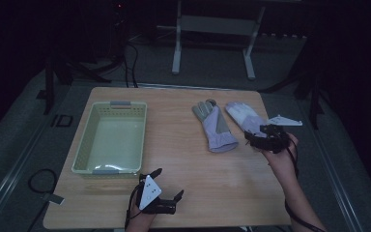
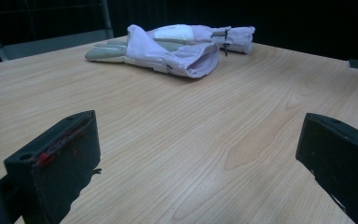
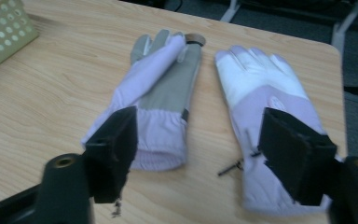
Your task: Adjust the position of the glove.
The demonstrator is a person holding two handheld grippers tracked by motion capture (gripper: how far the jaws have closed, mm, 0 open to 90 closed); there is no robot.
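Across the high view, a wooden worktop (image 1: 183, 159) is carrying three items. A pale green perforated basket (image 1: 88, 140) is sitting at the left, with nothing visible inside it. Two lilac gloves are lying side by side at the right: the left-hand glove (image 1: 215, 126) is showing a grey palm, and the right-hand glove (image 1: 244, 117) is showing a white patch near its fingertips. The left gripper (image 1: 168, 182) is resting near the front edge, just below the basket's near corner, its hand coming in from the bottom and its grey plate facing up; its fingers are standing spread, gripping nothing. The right gripper (image 1: 257, 137) is hovering at the cuff of the right-hand glove, with the forearm reaching diagonally from the lower right corner and the wrist bent inward.

Along the left gripper view, both black fingers (image 2: 56, 158) are rising well apart over bare wood, released. The two gloves are lying farther off, the nearer one (image 2: 168, 53) turning its open cuff toward the camera and the farther one (image 2: 214, 33) lying behind it.

Along the right gripper view, the fingers (image 3: 114, 144) are standing wide, released, one over the cuff of the grey-palmed glove (image 3: 168, 93) and the other over the cuff of the white-patched glove (image 3: 261, 88). Contact cannot be told. A corner of the basket (image 3: 0, 32) is showing at the upper left.
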